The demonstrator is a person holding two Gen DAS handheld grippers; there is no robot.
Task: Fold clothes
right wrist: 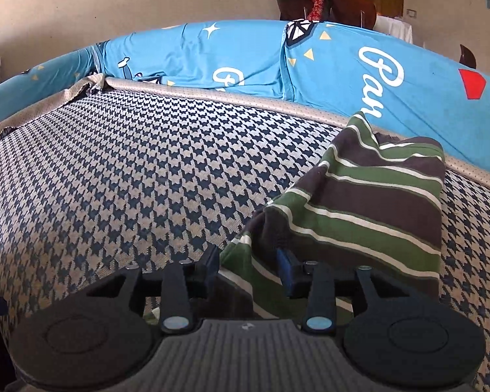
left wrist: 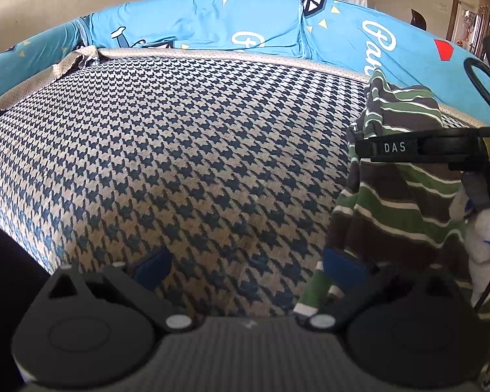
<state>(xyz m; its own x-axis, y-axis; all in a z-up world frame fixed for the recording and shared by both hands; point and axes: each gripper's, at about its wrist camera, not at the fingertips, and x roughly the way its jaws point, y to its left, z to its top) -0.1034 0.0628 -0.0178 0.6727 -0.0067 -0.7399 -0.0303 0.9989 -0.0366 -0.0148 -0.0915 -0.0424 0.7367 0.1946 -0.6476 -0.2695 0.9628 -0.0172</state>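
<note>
We see the right gripper [right wrist: 250,261] pinching the soft striped knit garment [right wrist: 369,202]; our left gripper [left wrist: 245,266] is spread wide over the woven houndstooth cushion [left wrist: 179,147].

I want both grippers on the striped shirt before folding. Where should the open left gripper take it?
Probably the hanging edge of the striped shirt, coming in from its left side over the checked cushion. The right gripper already pinches a bunched fold, so the cloth drapes down free beside the left gripper, whose fingers stand apart.
</note>
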